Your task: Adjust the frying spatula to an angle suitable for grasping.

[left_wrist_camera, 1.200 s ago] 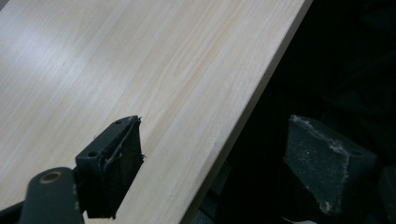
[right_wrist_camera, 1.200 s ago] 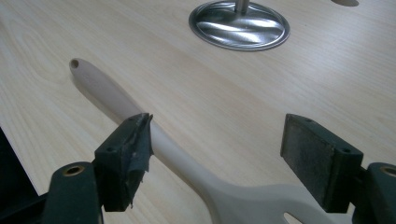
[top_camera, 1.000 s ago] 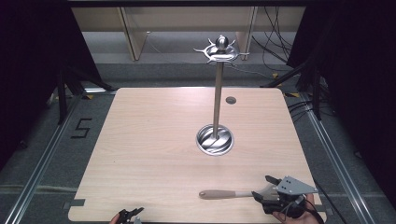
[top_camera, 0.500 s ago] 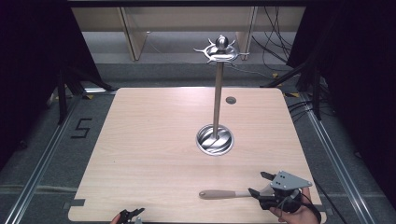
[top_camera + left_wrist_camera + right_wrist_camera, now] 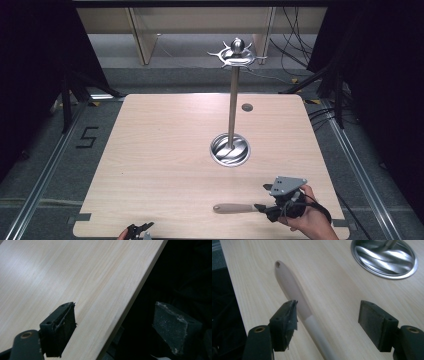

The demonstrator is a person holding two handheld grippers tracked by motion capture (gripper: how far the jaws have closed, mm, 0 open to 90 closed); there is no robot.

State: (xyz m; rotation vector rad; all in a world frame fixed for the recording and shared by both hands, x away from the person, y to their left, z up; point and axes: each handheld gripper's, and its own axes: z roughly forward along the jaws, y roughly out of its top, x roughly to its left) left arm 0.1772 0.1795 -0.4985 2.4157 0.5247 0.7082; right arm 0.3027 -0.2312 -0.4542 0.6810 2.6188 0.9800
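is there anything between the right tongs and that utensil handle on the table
Nothing visible. In the right gripper view the utensil handle lies on the bare table between the open jaws of the right tongs, beside the left one; the jaws have just been closing.

A utensil stand [image 5: 231, 105] rises from its round base [image 5: 229, 149] right of the table's [image 5: 160, 150] middle. A small hole [image 5: 247, 107] lies behind it. Before the base, near the front edge, a utensil handle [image 5: 234, 208] lies crosswise, its far end under the right gripper [image 5: 261, 207]. The left gripper [image 5: 142, 229] sits at the front edge, left.
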